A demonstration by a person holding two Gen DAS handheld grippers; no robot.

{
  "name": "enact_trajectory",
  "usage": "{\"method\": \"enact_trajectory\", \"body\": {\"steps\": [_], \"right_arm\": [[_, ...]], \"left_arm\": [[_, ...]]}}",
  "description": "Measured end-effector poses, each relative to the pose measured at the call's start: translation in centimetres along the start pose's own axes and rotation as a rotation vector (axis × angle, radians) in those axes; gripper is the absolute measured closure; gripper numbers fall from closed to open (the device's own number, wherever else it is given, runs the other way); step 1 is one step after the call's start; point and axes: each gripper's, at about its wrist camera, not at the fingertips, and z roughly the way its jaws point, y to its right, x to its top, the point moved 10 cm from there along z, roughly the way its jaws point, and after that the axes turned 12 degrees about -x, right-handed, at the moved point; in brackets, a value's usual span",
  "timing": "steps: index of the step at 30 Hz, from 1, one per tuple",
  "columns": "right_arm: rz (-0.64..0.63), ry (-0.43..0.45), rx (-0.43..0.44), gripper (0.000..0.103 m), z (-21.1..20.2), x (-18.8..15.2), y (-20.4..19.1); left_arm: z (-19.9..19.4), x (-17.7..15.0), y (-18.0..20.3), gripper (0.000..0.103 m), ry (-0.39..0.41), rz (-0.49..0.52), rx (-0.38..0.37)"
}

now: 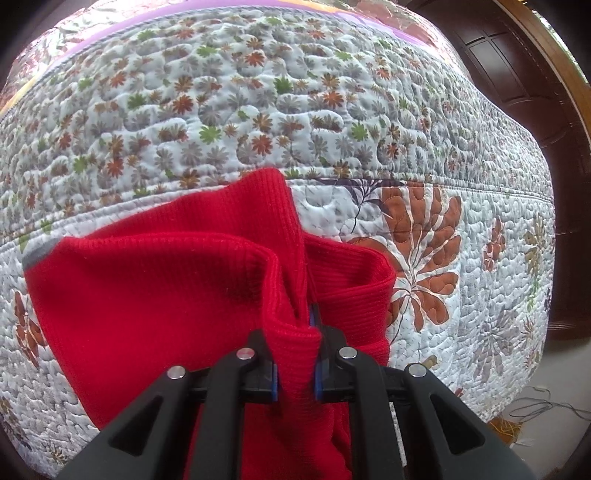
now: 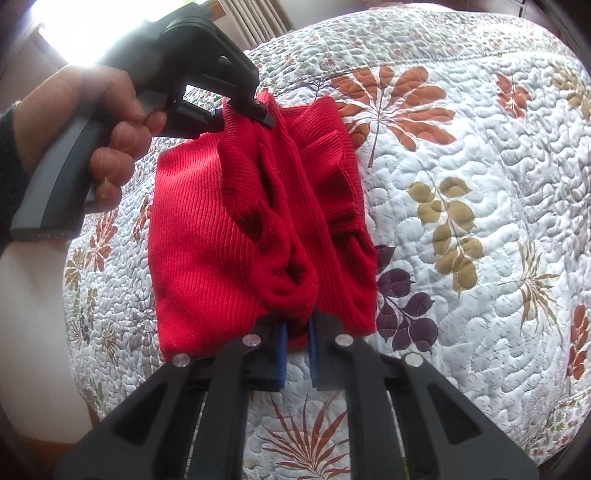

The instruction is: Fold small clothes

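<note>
A red ribbed knit garment (image 1: 147,295) lies bunched on the floral quilt (image 1: 258,110), with a grey trim at one corner. My left gripper (image 1: 295,332) is shut on a folded edge of it, cloth pinched between the blue pads. In the right wrist view the garment (image 2: 203,240) spreads between the two grippers. My right gripper (image 2: 297,332) is shut on the near rolled edge. The left gripper (image 2: 255,110), held by a hand (image 2: 110,122), clamps the far edge.
The quilt (image 2: 461,184) covers a bed and extends well to the right of the garment. A dark wooden door (image 1: 517,74) stands beyond the bed's right edge. Pale floor with loose threads (image 1: 535,413) shows below it. A bright window (image 2: 92,29) is behind the hand.
</note>
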Motion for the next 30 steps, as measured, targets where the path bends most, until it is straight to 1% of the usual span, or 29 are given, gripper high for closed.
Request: {"method": "enact_trajectory", "body": {"steps": [7, 10, 11, 12, 13, 14, 15, 16, 17, 18, 19, 20, 21, 23, 24, 25, 26, 27, 30], "right_arm": [[0.081, -0.043, 0.082, 0.096, 1.3, -0.6, 1.4], [0.123, -0.073, 0.141, 0.096, 2.2, -1.1, 1.9], [0.126, -0.077, 0.151, 0.096, 2.5, -1.2, 2.1], [0.127, -0.083, 0.174, 0.096, 2.8, -1.2, 2.2], [0.132, -0.091, 0.194, 0.095, 3.0, -1.2, 2.2], [0.157, -0.095, 0.196, 0.095, 3.4, -1.1, 2.5], [0.169, -0.105, 0.219, 0.092, 3.6, -1.1, 2.7], [0.174, -0.111, 0.231, 0.087, 3.6, -1.1, 2.9], [0.179, -0.113, 0.241, 0.086, 3.7, -1.0, 3.1], [0.186, -0.115, 0.258, 0.078, 3.7, -0.8, 3.3], [0.2, -0.121, 0.281, 0.069, 3.6, -0.6, 3.4], [0.213, -0.123, 0.299, 0.065, 3.5, -0.5, 3.6], [0.235, -0.127, 0.322, 0.06, 3.4, -0.2, 3.8], [0.266, -0.14, 0.357, 0.058, 3.4, 0.1, 4.1], [0.28, -0.156, 0.379, 0.059, 3.6, 0.2, 4.2], [0.285, -0.174, 0.395, 0.074, 3.8, 0.2, 4.2], [0.277, -0.194, 0.392, 0.089, 4.1, 0.1, 4.4], [0.262, -0.21, 0.362, 0.095, 4.5, -0.1, 4.9], [0.263, -0.233, 0.389, 0.095, 4.8, -0.4, 5.6]], "left_arm": [[1.2, 0.1, 0.6, 0.091, 0.045, -0.014, 0.095], [1.7, 0.0, 0.8, 0.087, 0.062, -0.035, 0.101], [1.8, 0.1, 1.0, 0.083, 0.07, -0.042, 0.089], [1.9, 0.1, 1.2, 0.073, 0.077, -0.04, 0.082], [1.8, 0.2, 1.5, 0.068, 0.085, -0.03, 0.074], [1.7, 0.2, 1.9, 0.057, 0.093, -0.017, 0.06], [1.6, 0.2, 2.3, 0.048, 0.098, -0.009, 0.045], [1.2, 0.3, 2.7, 0.045, 0.107, 0.001, 0.032], [0.8, 0.4, 3.0, 0.042, 0.115, 0.01, 0.024], [0.0, 0.5, 3.4, 0.041, 0.134, 0.016, 0.004], [-0.9, 0.5, 3.6, 0.04, 0.154, 0.015, -0.022], [-1.8, 0.4, 3.7, 0.037, 0.171, 0.014, -0.045], [-2.6, 0.1, 3.7, 0.037, 0.183, 0.02, -0.056], [-4.1, -0.7, 3.3, 0.036, 0.196, 0.04, -0.059], [-4.6, -1.0, 2.9, 0.034, 0.197, 0.046, -0.063], [-5.0, -1.8, 2.5, 0.034, 0.191, 0.052, -0.071], [-5.3, -2.5, 1.9, 0.033, 0.18, 0.058, -0.081], [-5.6, -3.5, 1.3, 0.033, 0.166, 0.065, -0.092], [-5.9, -7.2, 0.0, 0.033, 0.117, 0.076, -0.136]]}}
